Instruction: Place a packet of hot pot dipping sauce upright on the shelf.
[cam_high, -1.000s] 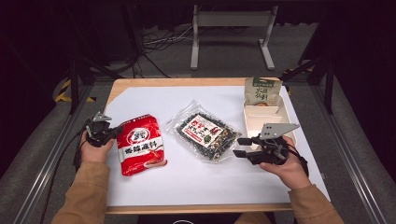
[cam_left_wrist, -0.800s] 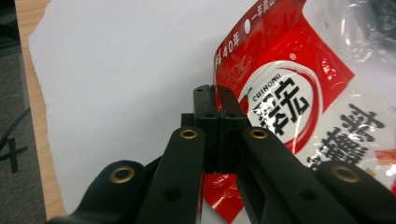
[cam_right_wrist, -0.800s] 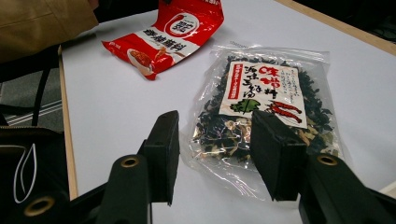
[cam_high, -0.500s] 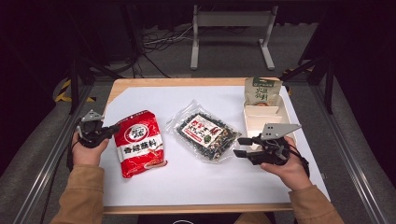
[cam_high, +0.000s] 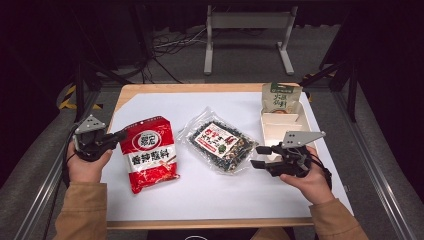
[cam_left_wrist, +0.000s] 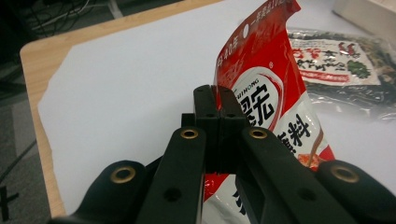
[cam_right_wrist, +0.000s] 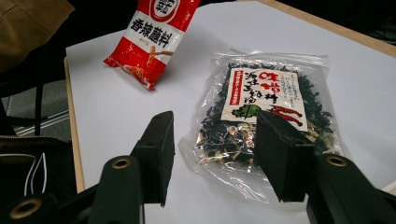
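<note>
The left claw (cam_high: 119, 136) is clamped flat on the edge of the red sauce packet (cam_high: 149, 159), its jaws pressed together with the film pinched between them, as the left gripper view shows (cam_left_wrist: 218, 105); gripping at the margin leaves the printed face free and, by the look of it, lets the packet hang upright off the white worktop (cam_high: 165, 107) at its left side; its lower end seems near or on the sheet, though contact cannot be told. The right claw (cam_high: 260, 156) stands parted with nothing between its jaws, aimed at the near edge of the clear seaweed bag (cam_high: 218, 145), which lies flat at mid-sheet; likely lined up for a grasp. A cardboard tray (cam_high: 280, 122) with a green pouch (cam_high: 281, 97) sits beyond, at the right.
</note>
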